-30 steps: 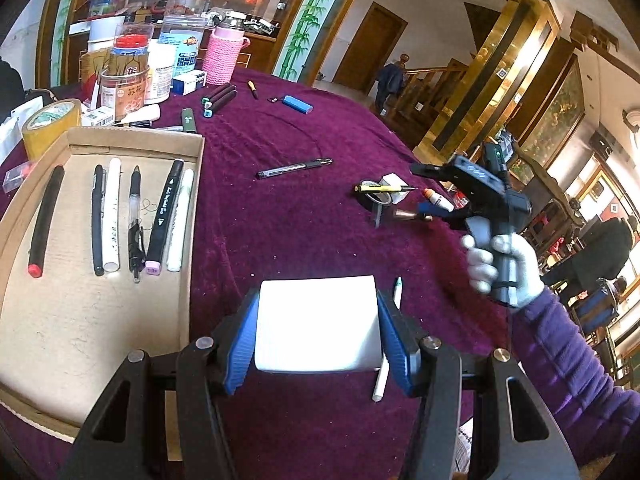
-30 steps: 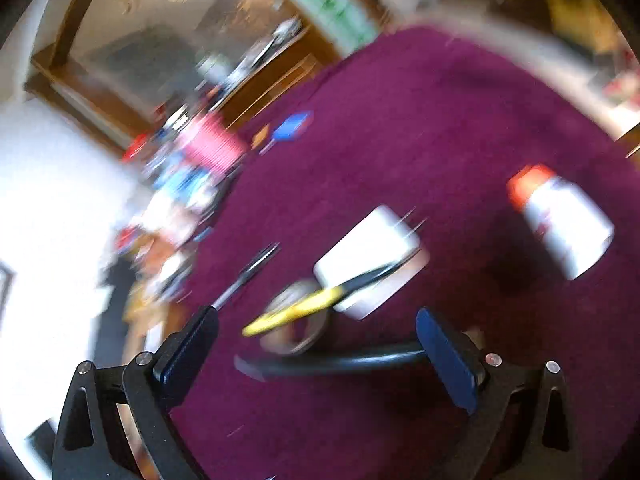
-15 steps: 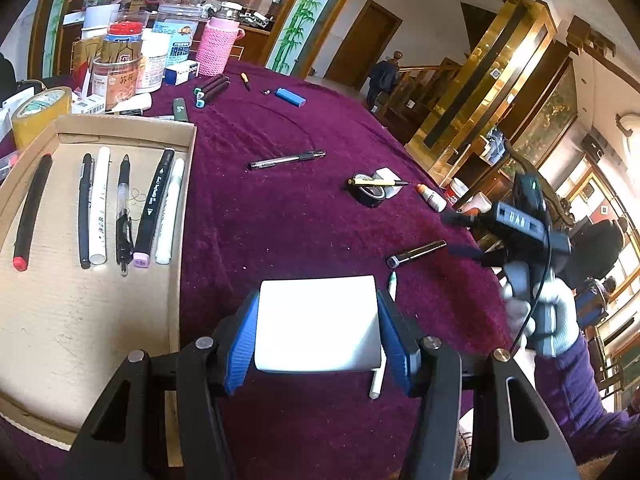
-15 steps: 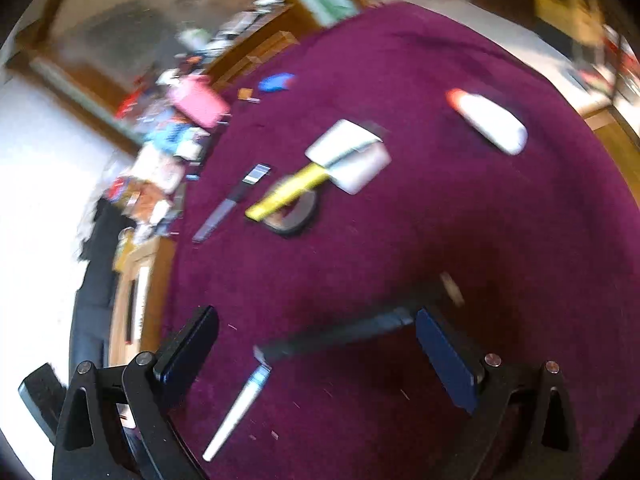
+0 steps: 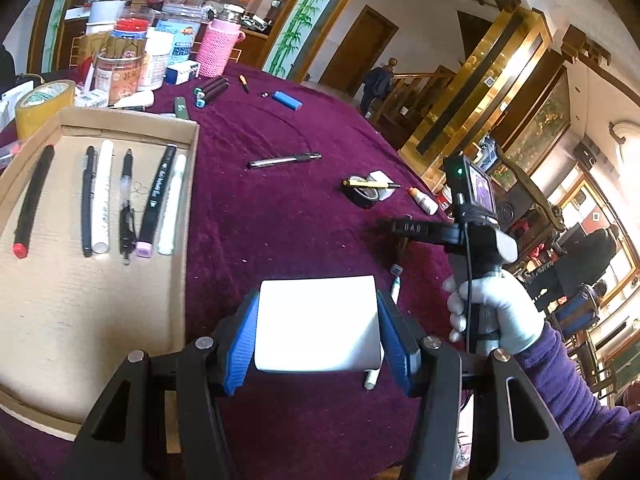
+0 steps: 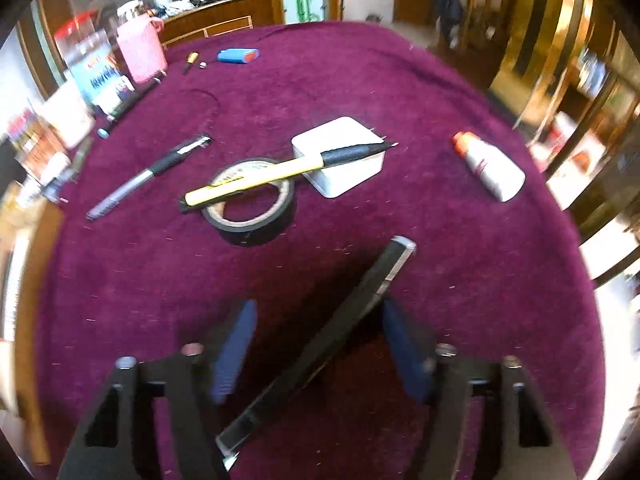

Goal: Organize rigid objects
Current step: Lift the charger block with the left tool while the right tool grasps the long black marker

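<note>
My left gripper [image 5: 316,332] is shut on a white rectangular block [image 5: 316,320], held just above the purple cloth beside the cardboard tray [image 5: 60,320]. Several pens and markers lie in a row in that tray. My right gripper [image 6: 320,344] points steeply down at the cloth. Its jaws are closing around a black pen [image 6: 340,332] that lies slantwise between them on the cloth. The left pad is clear of the pen. A white-gloved hand [image 5: 492,312] holds that gripper to the right of the block.
A black tape roll [image 6: 256,224], a yellow pen [image 6: 256,178] across it and a white charger [image 6: 340,160] sit ahead. Around them lie a glue bottle [image 6: 492,168], a grey pen [image 6: 148,176] and a blue lighter [image 6: 236,55]. A white pen [image 5: 394,288] lies beside the block, and jars [image 5: 120,68] stand at the back.
My right gripper swung down over the black pen lying on the cloth, and its jaws narrowed around it. The left gripper has kept still with the white block.
</note>
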